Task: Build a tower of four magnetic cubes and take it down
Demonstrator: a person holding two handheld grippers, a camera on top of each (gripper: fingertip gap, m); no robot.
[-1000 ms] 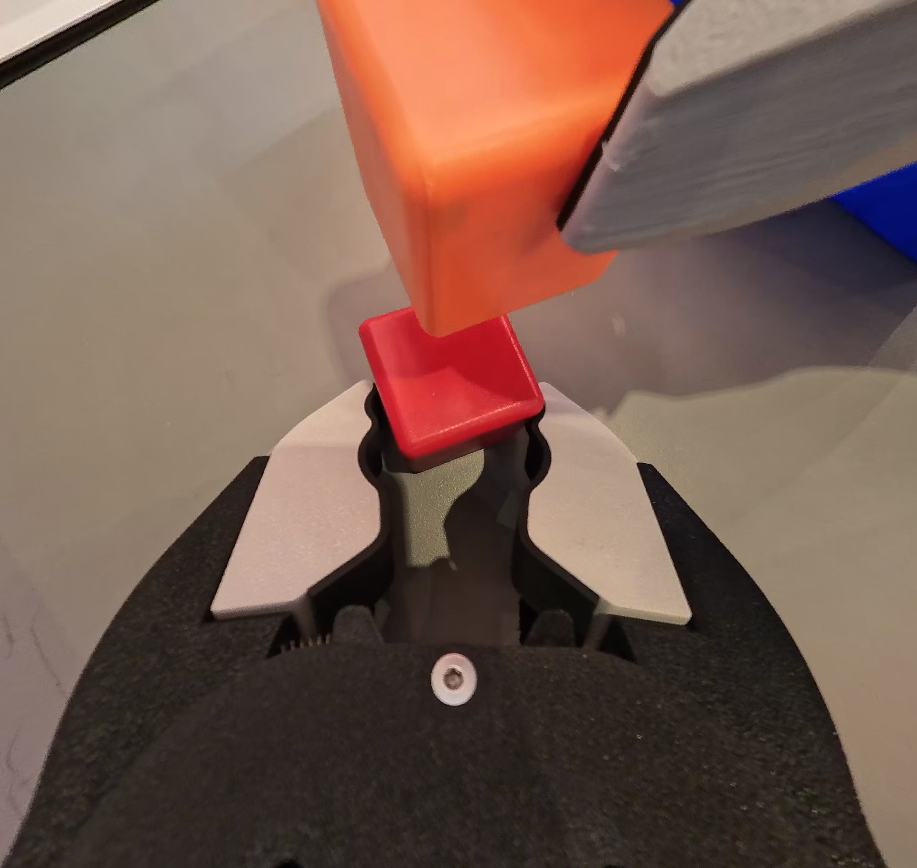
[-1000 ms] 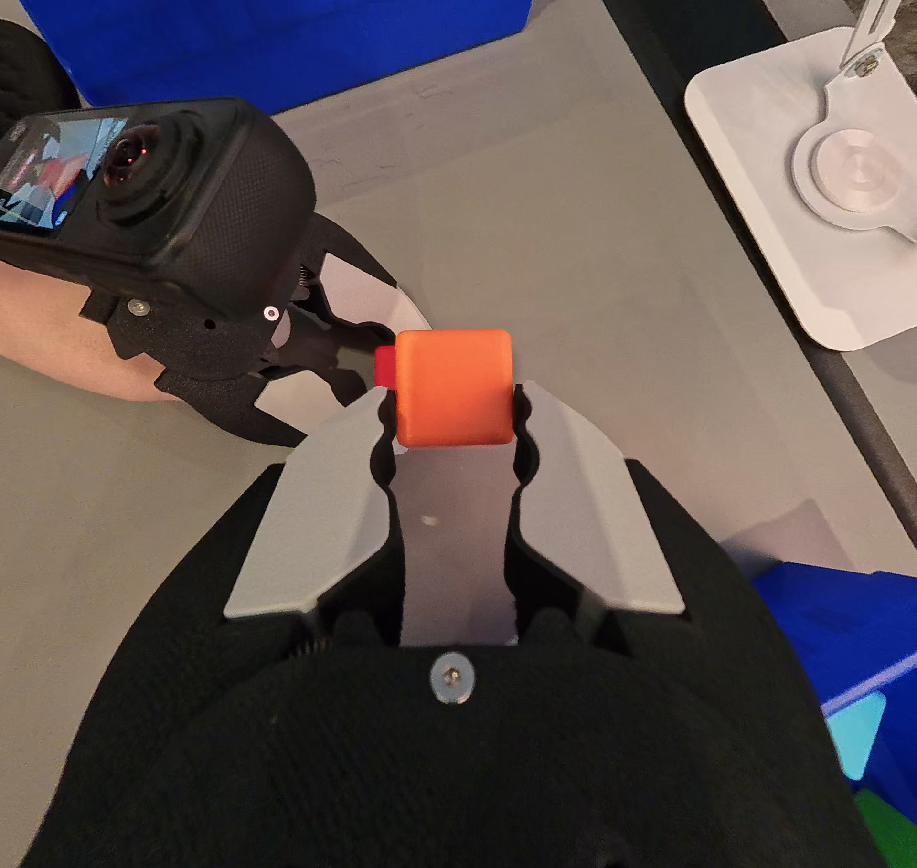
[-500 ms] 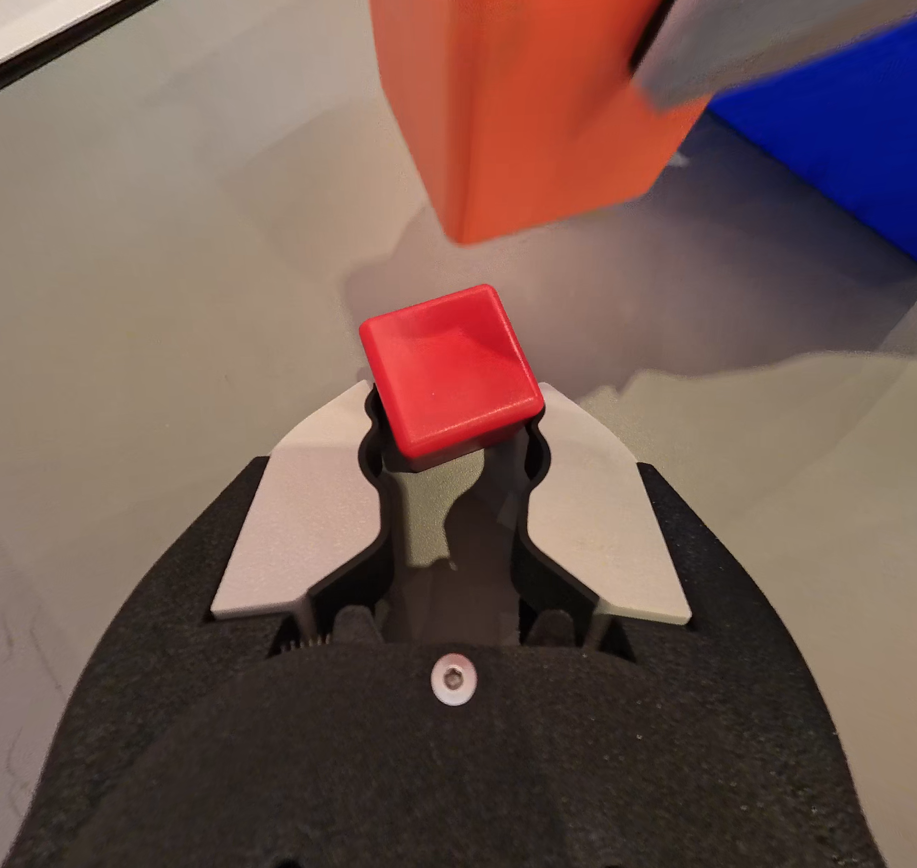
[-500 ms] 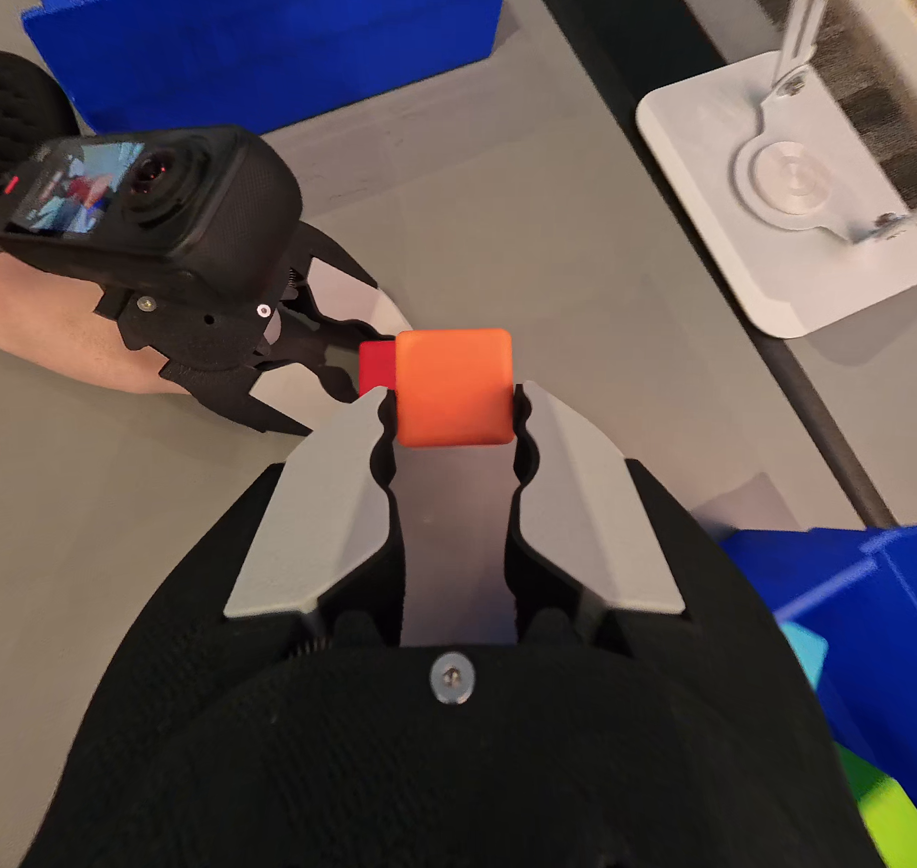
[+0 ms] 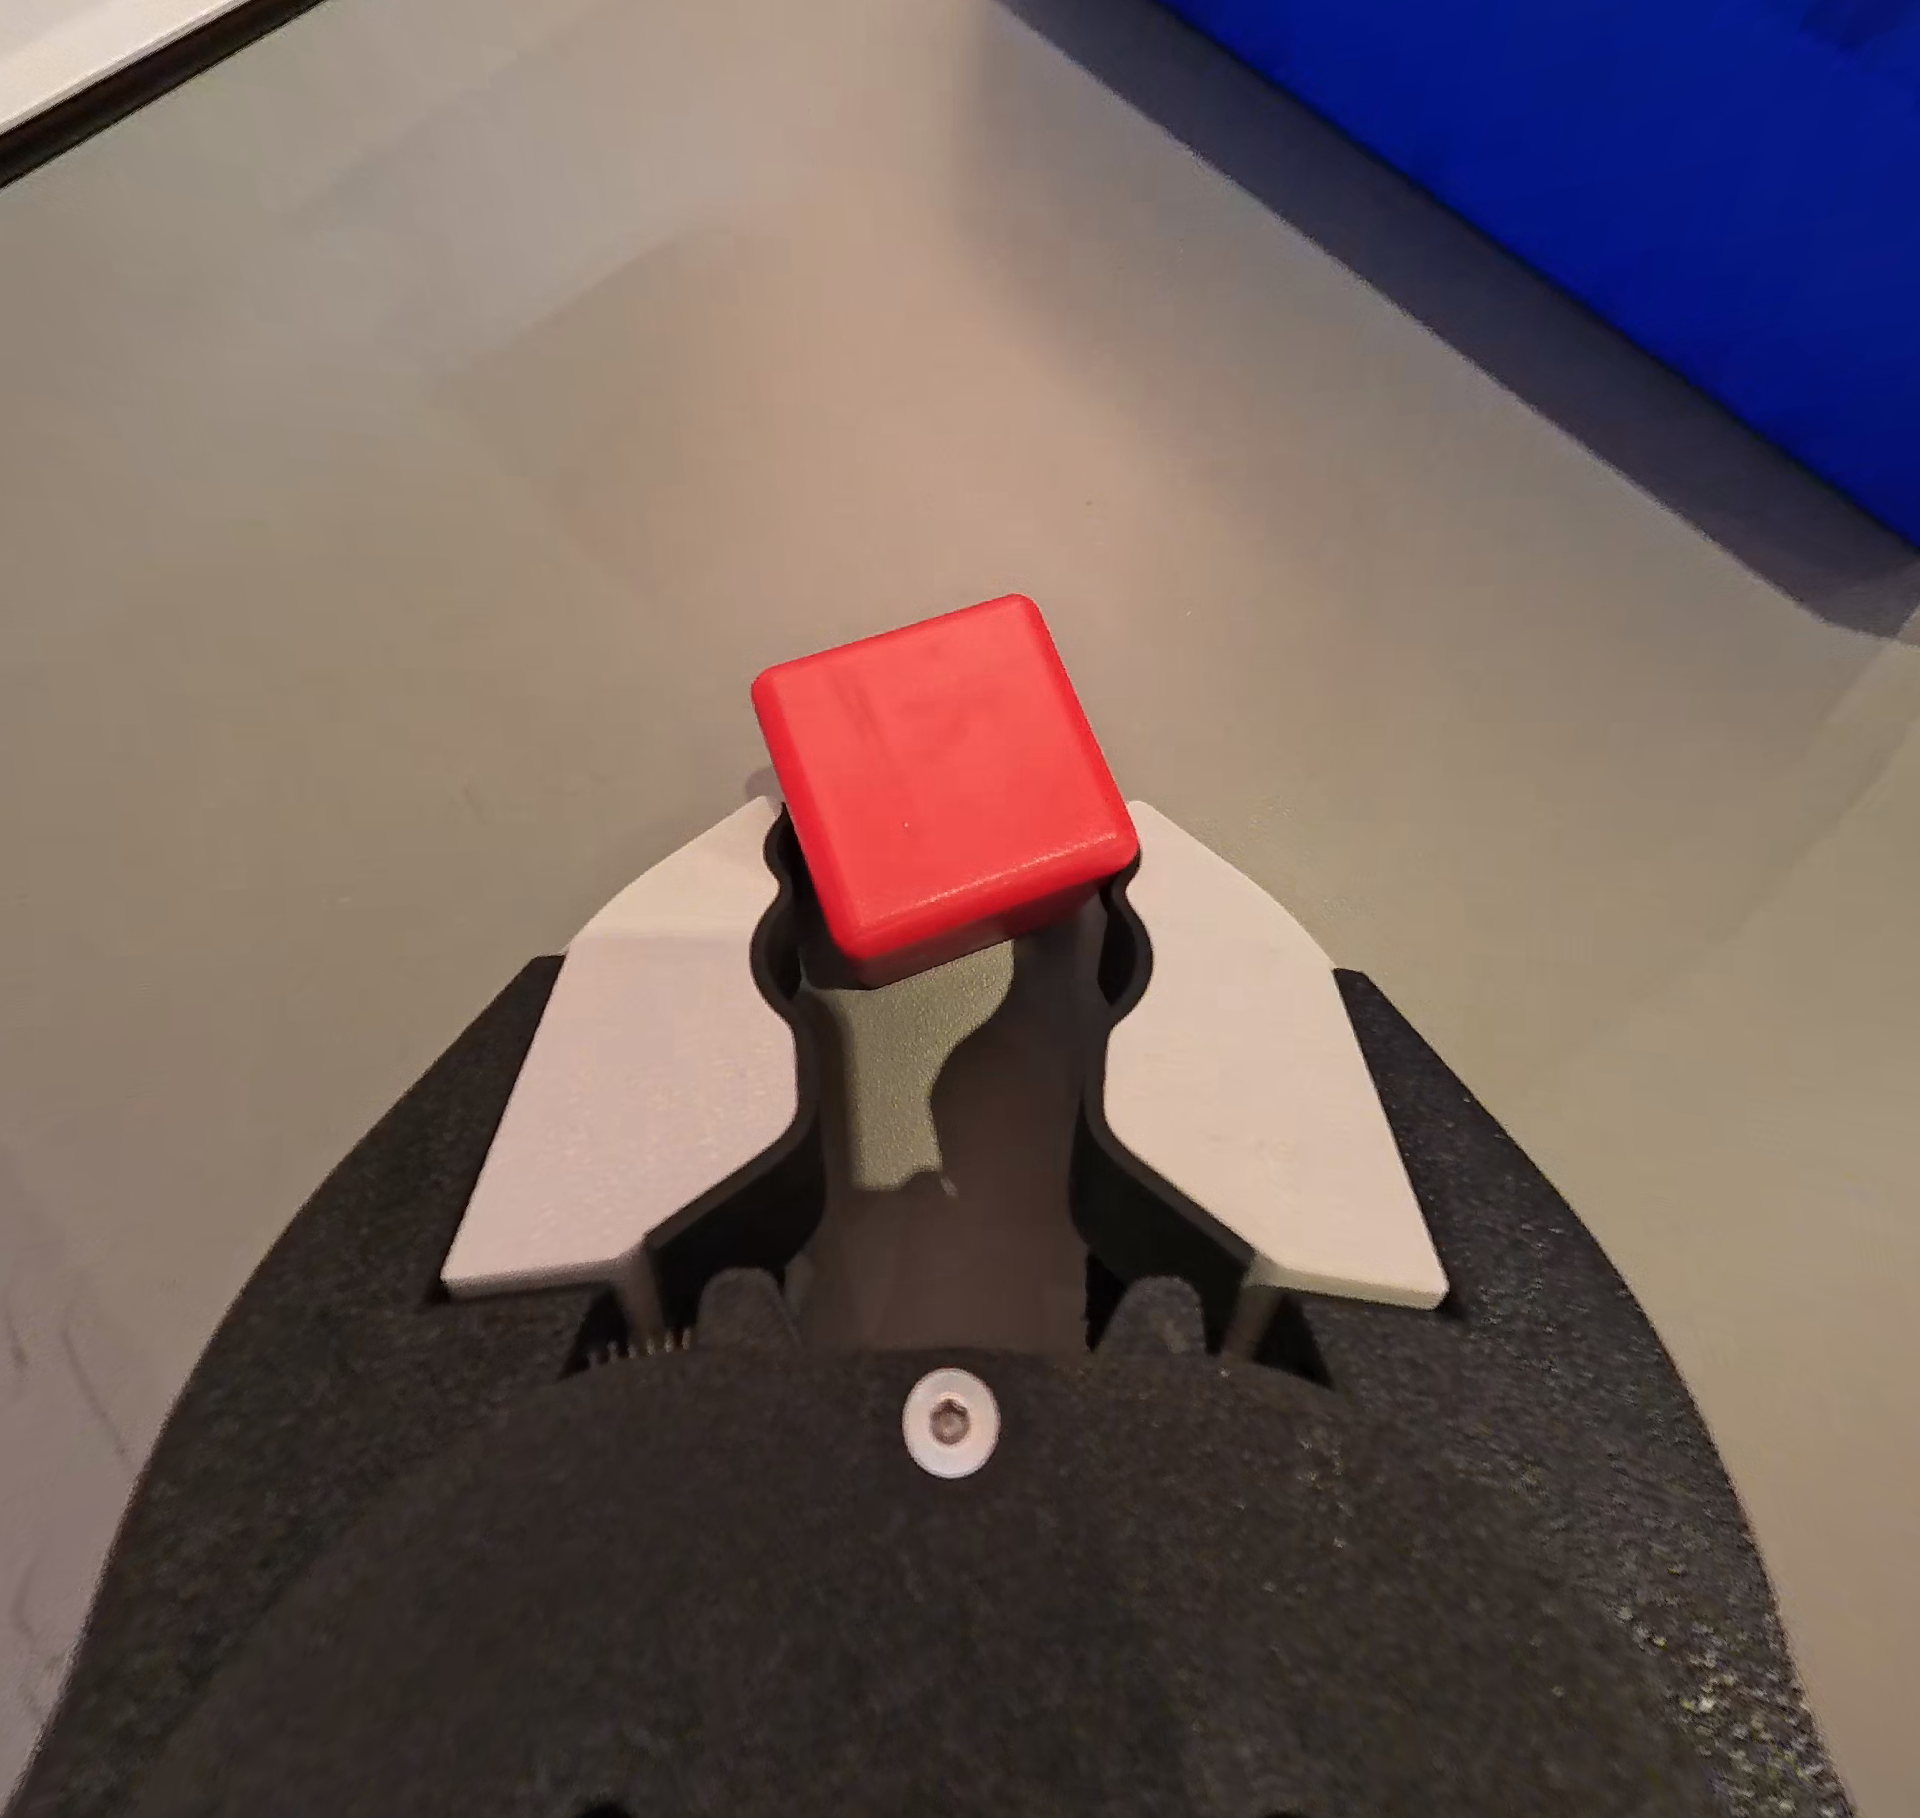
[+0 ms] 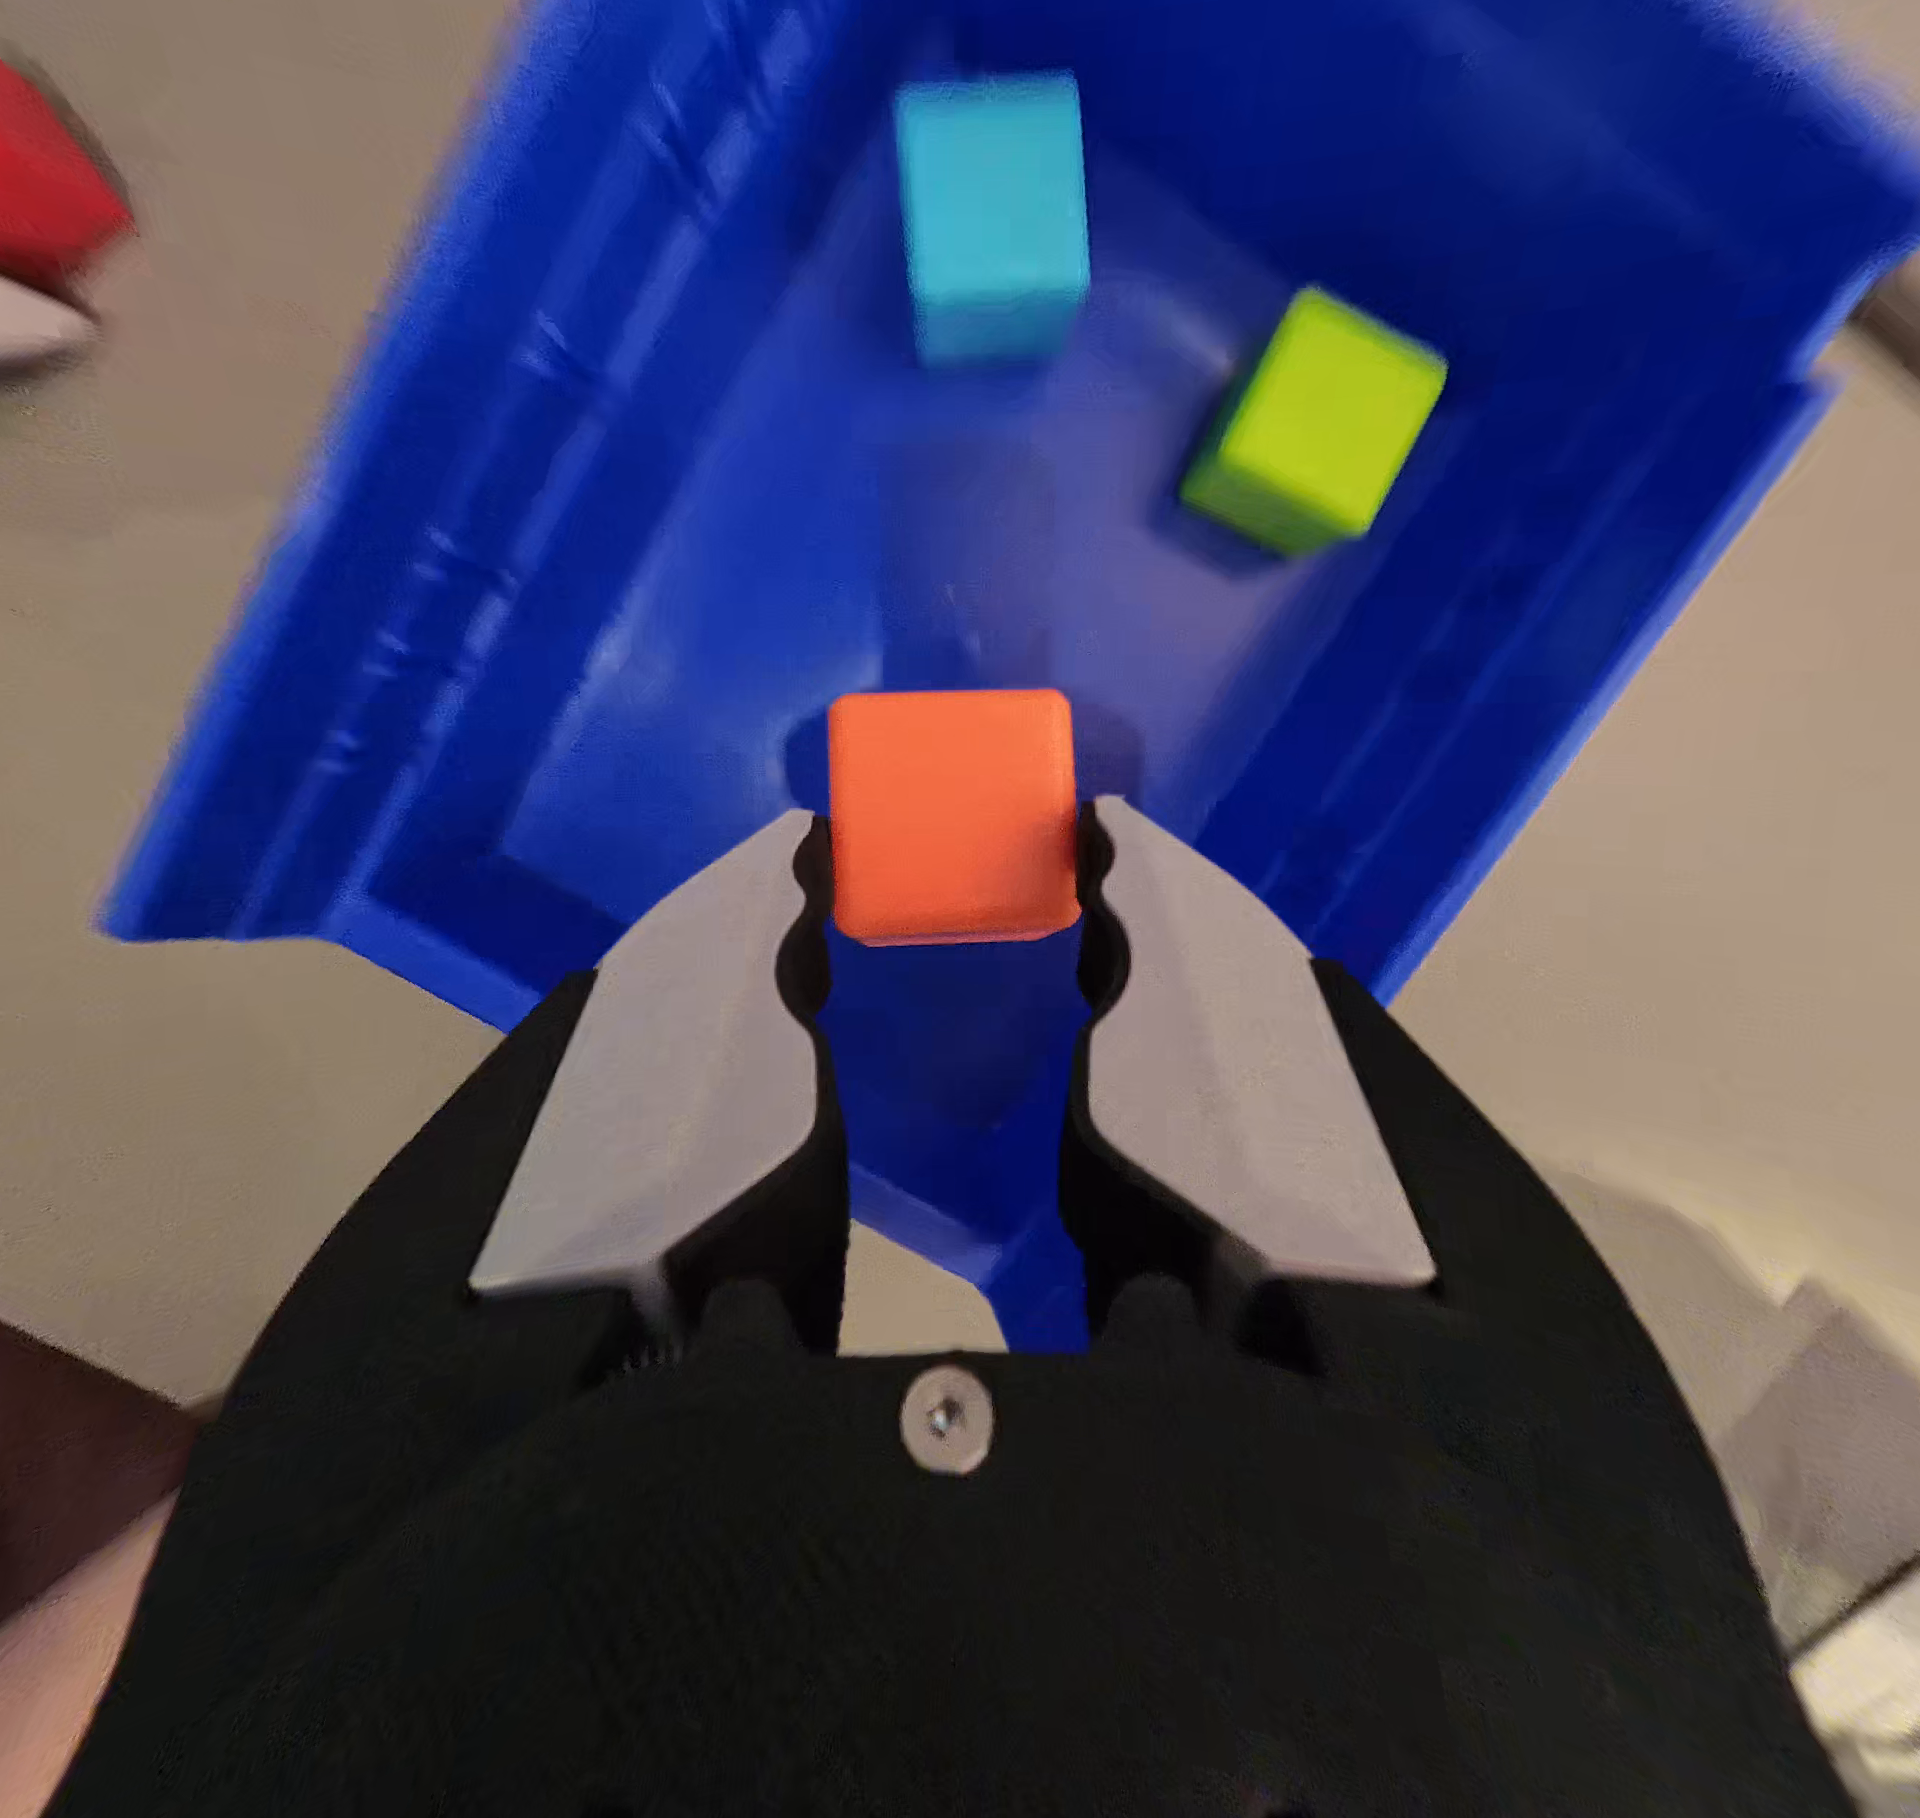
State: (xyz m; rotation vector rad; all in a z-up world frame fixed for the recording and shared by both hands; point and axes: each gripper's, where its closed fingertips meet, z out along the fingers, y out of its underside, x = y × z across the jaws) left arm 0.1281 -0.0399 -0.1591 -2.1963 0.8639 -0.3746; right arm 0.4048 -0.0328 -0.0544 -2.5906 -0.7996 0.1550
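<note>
Swung away from red cube point(image 5: 940, 781) since a second ago; right gripper point(image 6: 951, 833) now above blue bin point(image 6: 582, 521), pinching orange cube point(image 6: 951, 812) between fingertips. Left gripper point(image 5: 945, 875) clamped on red cube, low over grey table point(image 5: 416, 521), cube slightly skewed in the grip. Ahead of right fingertips, inside bin: cyan cube point(image 6: 992, 220) straight ahead, green cube point(image 6: 1320, 423) ahead and right, apart from each other. Risks, as judged: release too near those two, magnets snapping orange cube sideways onto one; release from height, bounce off bin wall. Heavy motion blur in right view.
</note>
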